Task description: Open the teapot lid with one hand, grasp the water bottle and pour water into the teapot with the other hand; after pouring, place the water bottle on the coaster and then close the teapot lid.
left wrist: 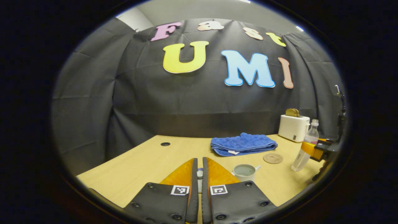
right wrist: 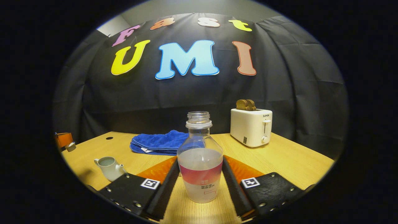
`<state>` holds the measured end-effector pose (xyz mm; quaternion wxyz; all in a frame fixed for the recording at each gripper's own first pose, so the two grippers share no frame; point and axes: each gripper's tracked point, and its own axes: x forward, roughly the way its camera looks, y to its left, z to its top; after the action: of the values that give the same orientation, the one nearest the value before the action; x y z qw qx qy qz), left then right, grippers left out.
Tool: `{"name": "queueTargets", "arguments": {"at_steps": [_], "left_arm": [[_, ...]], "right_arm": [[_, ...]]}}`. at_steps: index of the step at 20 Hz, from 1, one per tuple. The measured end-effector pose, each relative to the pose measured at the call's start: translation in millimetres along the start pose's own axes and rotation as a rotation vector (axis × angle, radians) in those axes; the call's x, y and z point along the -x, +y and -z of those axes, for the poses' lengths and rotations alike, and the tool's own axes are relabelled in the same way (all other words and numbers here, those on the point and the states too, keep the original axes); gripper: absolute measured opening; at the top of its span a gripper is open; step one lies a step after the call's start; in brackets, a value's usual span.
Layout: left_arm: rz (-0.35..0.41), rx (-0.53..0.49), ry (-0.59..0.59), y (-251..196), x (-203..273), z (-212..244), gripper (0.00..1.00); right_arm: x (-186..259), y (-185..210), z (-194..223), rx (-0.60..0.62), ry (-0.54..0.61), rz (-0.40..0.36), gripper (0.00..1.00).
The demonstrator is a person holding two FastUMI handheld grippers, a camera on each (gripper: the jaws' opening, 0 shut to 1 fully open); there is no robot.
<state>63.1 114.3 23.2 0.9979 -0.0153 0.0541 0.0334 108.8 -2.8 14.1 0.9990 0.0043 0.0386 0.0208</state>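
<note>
The small white teapot (left wrist: 244, 172) stands open on the wooden table (left wrist: 146, 165), just right of my left gripper (left wrist: 200, 174). That gripper is shut on the teapot lid (left wrist: 200, 173), a small pale piece pinched between its fingers. In the right gripper view the teapot (right wrist: 108, 168) sits at the left, with the left gripper (right wrist: 65, 140) above and behind it. My right gripper (right wrist: 200, 183) is shut on the clear, capless water bottle (right wrist: 200, 161), which is about half full. From the left gripper view the bottle (left wrist: 306, 146) leans slightly. The round brown coaster (left wrist: 273, 158) lies between teapot and bottle.
A folded blue towel (left wrist: 243, 143) lies at the back of the table, and a white toaster (right wrist: 251, 127) with bread in it stands at the back right. A small cable hole (left wrist: 165, 144) sits near the far left edge.
</note>
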Motion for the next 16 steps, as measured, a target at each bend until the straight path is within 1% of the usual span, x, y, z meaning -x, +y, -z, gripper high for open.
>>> {"name": "queueTargets", "arguments": {"at_steps": [1, 4, 6, 8, 12, 16], "left_arm": [[0.000, 0.002, 0.002, 0, 0, 1, 0.11], [0.002, 0.008, 0.013, 2, -3, 6, 0.12], [0.001, 0.011, 0.019, 3, -2, 9, 0.11], [-0.001, 0.014, 0.024, 6, -3, 12, 0.11], [-0.009, 0.022, 0.032, 13, -2, 16, 0.10], [-0.018, 0.030, 0.038, 20, -1, 19, 0.11]], "right_arm": [[1, 2, 0, 0.013, 0.003, -0.006, 0.78], [1, 9, -2, 0.070, 0.005, -0.013, 0.77], [0, 16, -3, 0.131, 0.012, -0.019, 0.77], [0, 23, -4, 0.231, 0.021, -0.015, 0.77], [-2, 43, -8, 0.478, 0.011, -0.015, 0.77], [-5, 65, -5, 0.683, 0.000, -0.039, 0.77]]}}
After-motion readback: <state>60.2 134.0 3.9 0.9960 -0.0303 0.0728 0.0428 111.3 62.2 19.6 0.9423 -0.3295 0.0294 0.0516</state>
